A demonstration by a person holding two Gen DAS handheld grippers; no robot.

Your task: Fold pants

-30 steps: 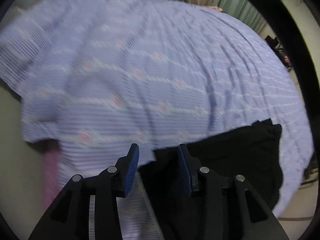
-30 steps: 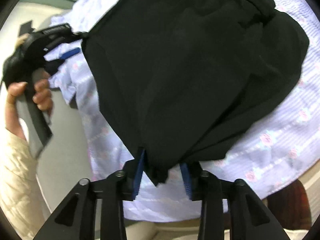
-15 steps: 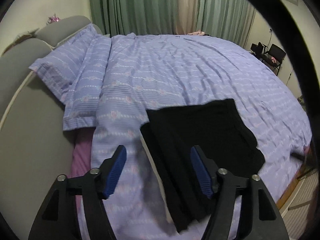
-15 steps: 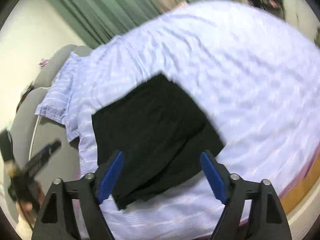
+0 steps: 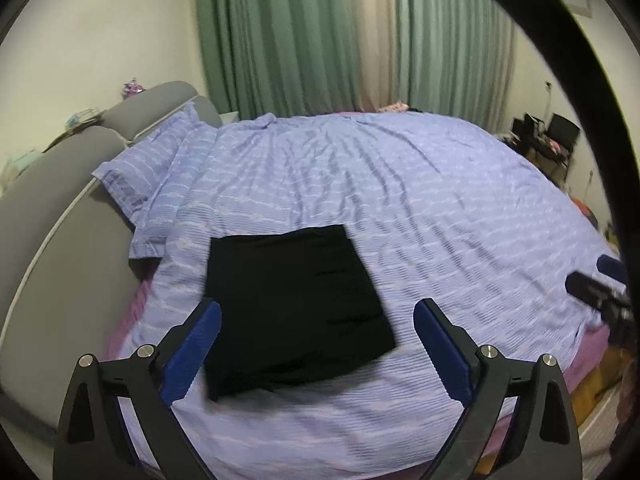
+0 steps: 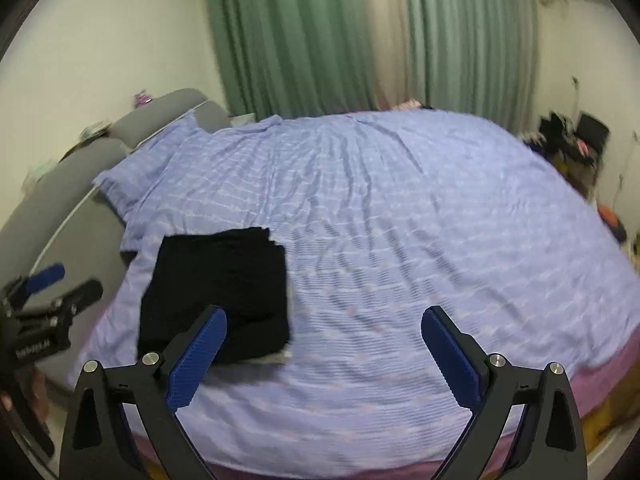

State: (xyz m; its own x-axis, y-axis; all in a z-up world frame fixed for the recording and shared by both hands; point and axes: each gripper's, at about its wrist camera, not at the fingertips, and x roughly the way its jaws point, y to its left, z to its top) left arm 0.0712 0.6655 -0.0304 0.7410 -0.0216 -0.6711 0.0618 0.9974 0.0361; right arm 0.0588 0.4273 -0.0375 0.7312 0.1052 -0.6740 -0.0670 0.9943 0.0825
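The black pants lie folded into a flat rectangle on the purple striped bedspread, near the bed's front left; they also show in the right wrist view. My left gripper is wide open and empty, held above and in front of the pants. My right gripper is wide open and empty, to the right of the pants. The left gripper also shows at the left edge of the right wrist view.
A grey padded headboard curves along the left with a purple pillow beside it. Green curtains hang behind the bed. Dark furniture and clutter stand at the far right. The bed's pink lower edge runs along the front.
Both grippers let go of the pants, opened wide and pulled back and up from the bed. The pants now lie flat and folded.
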